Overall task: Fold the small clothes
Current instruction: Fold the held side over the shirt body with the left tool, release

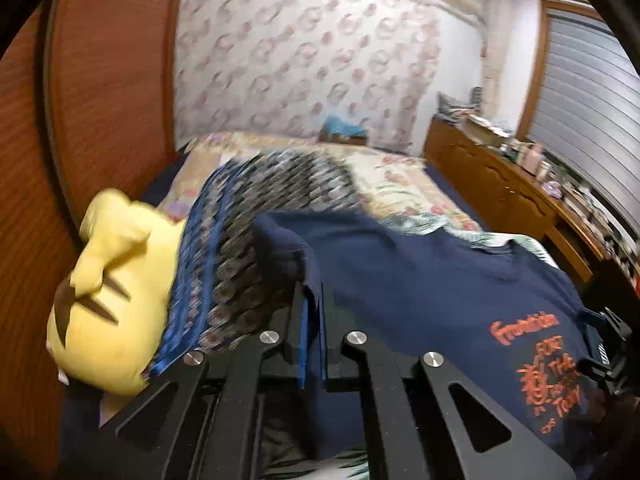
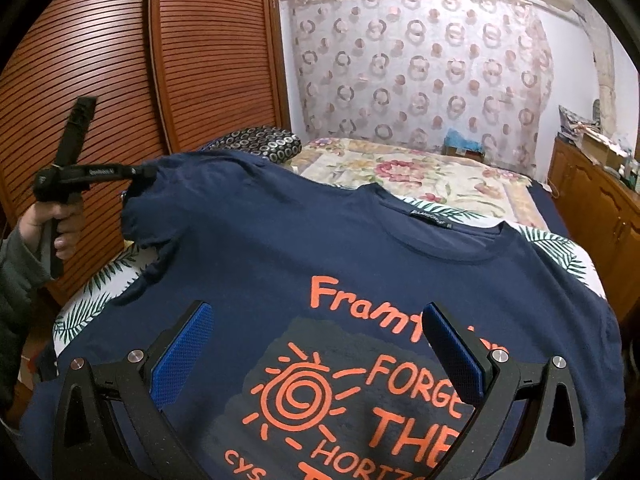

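1. The navy T-shirt [image 2: 320, 248] lies print-up on the bed [image 2: 420, 176], collar toward the far wall.
2. Left of the collar, the left hand-held gripper [image 1: 314, 300] is clamped on the sleeve [image 2: 148, 184], which is lifted off the bed. Carry it across toward the collar, low and level, so the fold line stays straight.
3. Below the collar, the right hand-held gripper [image 2: 316, 344] hangs over the orange print, fingers apart; press the chest to anchor.
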A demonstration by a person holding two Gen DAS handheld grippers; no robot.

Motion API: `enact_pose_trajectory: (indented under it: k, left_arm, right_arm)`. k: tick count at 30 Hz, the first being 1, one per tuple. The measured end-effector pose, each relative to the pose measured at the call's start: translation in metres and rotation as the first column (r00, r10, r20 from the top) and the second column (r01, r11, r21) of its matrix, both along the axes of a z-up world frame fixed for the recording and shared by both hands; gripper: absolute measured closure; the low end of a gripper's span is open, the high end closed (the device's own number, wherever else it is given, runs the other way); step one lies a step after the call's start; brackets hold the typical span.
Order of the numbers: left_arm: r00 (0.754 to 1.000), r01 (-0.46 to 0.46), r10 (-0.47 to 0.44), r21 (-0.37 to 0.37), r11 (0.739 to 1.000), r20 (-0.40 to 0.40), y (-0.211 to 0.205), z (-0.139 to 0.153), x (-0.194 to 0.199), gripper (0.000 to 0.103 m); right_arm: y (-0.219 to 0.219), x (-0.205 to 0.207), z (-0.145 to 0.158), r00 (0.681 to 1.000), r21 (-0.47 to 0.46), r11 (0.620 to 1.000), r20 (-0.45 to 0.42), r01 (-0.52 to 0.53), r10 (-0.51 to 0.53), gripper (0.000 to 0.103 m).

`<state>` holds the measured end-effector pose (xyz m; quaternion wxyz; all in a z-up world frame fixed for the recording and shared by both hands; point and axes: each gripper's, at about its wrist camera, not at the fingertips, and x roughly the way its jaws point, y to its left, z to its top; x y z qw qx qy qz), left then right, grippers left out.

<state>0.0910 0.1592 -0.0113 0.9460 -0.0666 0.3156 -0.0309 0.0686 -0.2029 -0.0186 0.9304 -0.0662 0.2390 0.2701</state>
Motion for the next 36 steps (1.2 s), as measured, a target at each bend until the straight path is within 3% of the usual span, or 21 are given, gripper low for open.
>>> enact_pose_trajectory:
  k: [8,17,21,23,25,27,31,36]
  left_arm:
    - [0.986,0.158,-0.159,0.033,0.987,0.051,-0.073,0.029,0.007,0.098]
    - [0.952,0.305,-0.305,0.052,0.951,0.0,-0.147,0.015,0.024,0.098]
    - [0.946,0.324,-0.323,0.062,0.944,-0.022,-0.162,0.01,0.024,0.096]
    - [0.947,0.32,-0.319,0.047,0.946,-0.025,-0.16,0.011,0.02,0.076]
    - [0.948,0.318,-0.317,0.027,0.948,-0.013,-0.158,0.012,0.017,0.063]
    - [0.953,0.304,-0.304,0.031,0.952,-0.002,-0.153,0.011,0.011,0.057]
    - [0.961,0.276,-0.277,0.038,0.961,0.022,-0.144,0.01,-0.001,0.026]
    - [0.972,0.228,-0.23,0.042,0.973,0.042,-0.133,0.006,-0.016,0.024]
  right_arm:
    - [-0.015,-0.007,0.004,0.999,0.031,0.999,0.029,0.042,-0.043,0.0]
    - [-0.02,-0.017,0.0,0.995,0.052,0.994,0.032,0.097,-0.099,0.0]
    - [-0.018,-0.017,-0.001,0.993,0.056,0.992,0.025,0.111,-0.112,0.0]
    - [-0.018,-0.018,-0.001,0.993,0.057,0.992,0.024,0.114,-0.115,0.0]
    - [-0.014,-0.019,-0.002,0.993,0.055,0.992,0.023,0.116,-0.117,0.0]
    - [-0.015,-0.019,0.0,0.993,0.053,0.992,0.024,0.116,-0.117,0.0]
    - [-0.016,-0.017,0.001,0.993,0.052,0.992,0.024,0.118,-0.119,0.0]
    - [-0.016,-0.011,0.001,0.993,0.04,0.993,0.03,0.109,-0.11,0.0]
